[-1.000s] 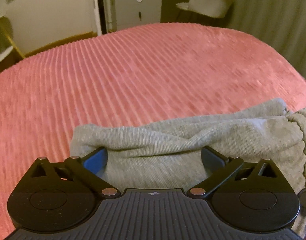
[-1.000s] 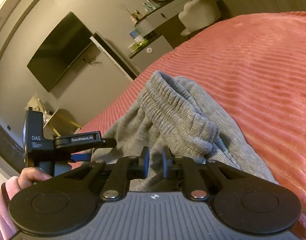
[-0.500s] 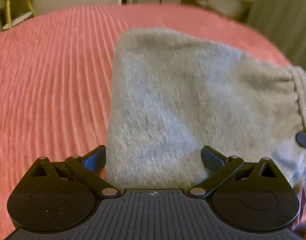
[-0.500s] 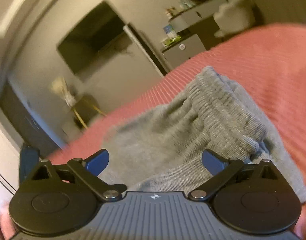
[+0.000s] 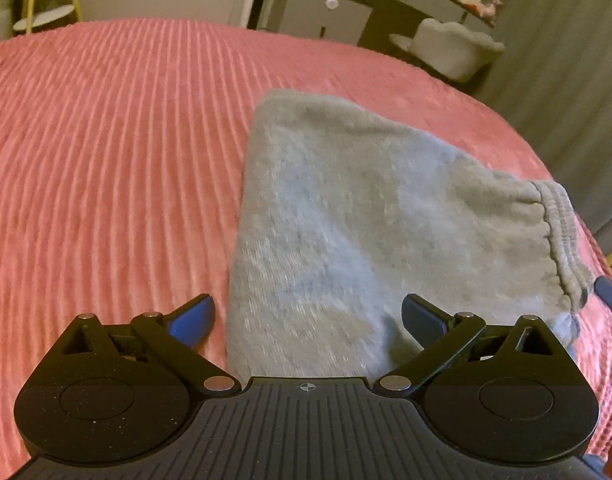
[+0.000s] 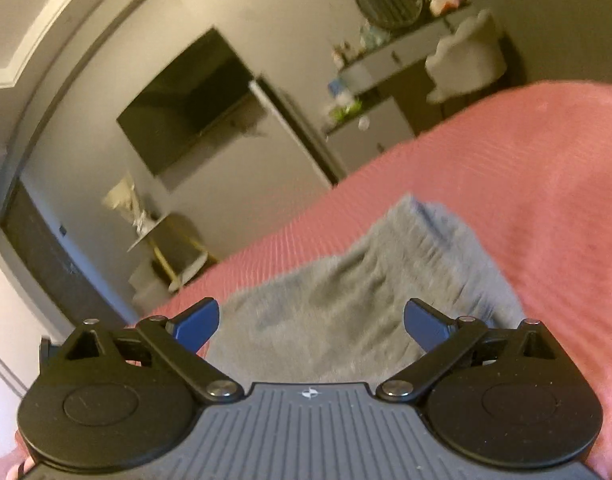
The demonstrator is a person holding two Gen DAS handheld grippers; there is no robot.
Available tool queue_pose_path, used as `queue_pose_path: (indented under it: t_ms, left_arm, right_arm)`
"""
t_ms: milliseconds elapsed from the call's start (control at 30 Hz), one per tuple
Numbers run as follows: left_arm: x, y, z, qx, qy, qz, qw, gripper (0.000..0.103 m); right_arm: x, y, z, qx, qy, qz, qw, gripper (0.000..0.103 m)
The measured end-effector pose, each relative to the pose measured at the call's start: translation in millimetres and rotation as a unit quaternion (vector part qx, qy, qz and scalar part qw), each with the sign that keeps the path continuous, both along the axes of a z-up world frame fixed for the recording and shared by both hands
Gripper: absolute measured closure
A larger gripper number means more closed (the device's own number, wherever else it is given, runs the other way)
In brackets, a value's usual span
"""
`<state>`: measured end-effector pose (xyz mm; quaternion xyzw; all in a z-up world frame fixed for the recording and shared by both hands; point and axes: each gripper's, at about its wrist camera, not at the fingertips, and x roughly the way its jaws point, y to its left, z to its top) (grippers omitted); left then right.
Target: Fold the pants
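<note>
My grey pants (image 5: 369, 232) lie folded into a compact bundle on the pink bed (image 5: 106, 160), waistband at three o'clock, both my left tongs (image 5: 307, 320) and right tongs (image 6: 311, 322) spread wide and empty, so I judge little remains beyond smoothing.

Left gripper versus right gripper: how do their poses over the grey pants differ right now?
The left gripper looks down onto the grey pants; the right gripper points flatter, showing the wall. The left straddles the pants' folded edge; the right sits over their middle. Both stand wide open, gripping nothing, above the pink bedspread.
</note>
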<state>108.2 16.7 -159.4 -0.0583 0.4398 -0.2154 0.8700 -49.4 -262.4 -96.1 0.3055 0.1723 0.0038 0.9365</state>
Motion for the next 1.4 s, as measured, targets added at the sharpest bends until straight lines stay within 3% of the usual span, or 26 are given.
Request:
queue_pose_path:
  t_ms: [67, 133, 233, 267, 300, 333, 367, 467, 567, 667, 800, 1133, 1400]
  left_arm:
    - [-2.0, -3.2, -2.0, -0.001, 0.007, -0.012, 0.9999, 0.001]
    - [-2.8, -9.7, -10.1, 0.020, 0.030, -0.029, 0.9989, 0.000]
    - [-5.3, -12.9, -9.6, 0.037, 0.034, -0.036, 0.9981, 0.000]
    - [-2.9, -10.9, -7.2, 0.027, 0.034, -0.034, 0.9985, 0.000]
    - [-1.3, -6.0, -5.8, 0.014, 0.035, -0.029, 0.9989, 0.000]
    - [2.2, -0.6, -5.9, -0.003, 0.038, -0.021, 0.9991, 0.000]
    - [5.7, 8.6, -6.0, -0.023, 0.044, -0.014, 0.9987, 0.000]
    - [19.9, 28.0, -5.7, -0.077, 0.052, 0.004, 0.9957, 0.001]
    - [34.3, 32.2, -3.8, -0.100, 0.040, 0.009, 0.9941, 0.000]
    - [52.4, 22.2, -11.7, -0.090, 0.049, -0.010, 0.9947, 0.000]
    - [59.5, 7.3, -14.2, -0.069, 0.016, -0.080, 0.9943, 0.000]
    - [86.4, -13.2, -23.5, -0.086, 0.005, -0.156, 0.9839, 0.000]
    - [87.5, -5.8, -22.9, -0.105, 0.016, -0.165, 0.9806, 0.000]
  right_arm:
    - [-2.4, -2.5, 1.2, -0.020, 0.004, -0.018, 1.000, 0.015]
    - [5.5, -5.9, -6.2, -0.037, 0.050, -0.033, 0.997, 0.033]
    - [15.6, -9.9, -12.8, -0.072, 0.099, -0.036, 0.992, 0.043]
    - [15.6, -12.4, -9.9, -0.073, 0.096, -0.029, 0.992, 0.043]
    - [14.9, -16.9, -6.2, -0.072, 0.093, -0.024, 0.993, 0.035]
    - [14.0, -23.4, -3.3, -0.074, 0.094, -0.028, 0.992, 0.014]
    - [12.2, -30.3, -3.4, -0.072, 0.096, -0.031, 0.992, 0.003]
    - [16.5, -50.1, -10.2, -0.050, 0.112, -0.016, 0.992, 0.003]
    - [36.1, -70.5, -23.1, -0.010, 0.139, 0.022, 0.990, 0.003]
    - [61.0, -90.1, -38.4, 0.022, 0.158, 0.053, 0.986, 0.003]
    - [88.6, -115.8, -63.7, 0.092, 0.181, 0.090, 0.975, 0.003]
    - [110.1, -128.6, -75.6, 0.104, 0.171, 0.171, 0.965, 0.003]
    - [124.0, -141.4, -83.0, 0.110, 0.154, 0.193, 0.963, 0.003]
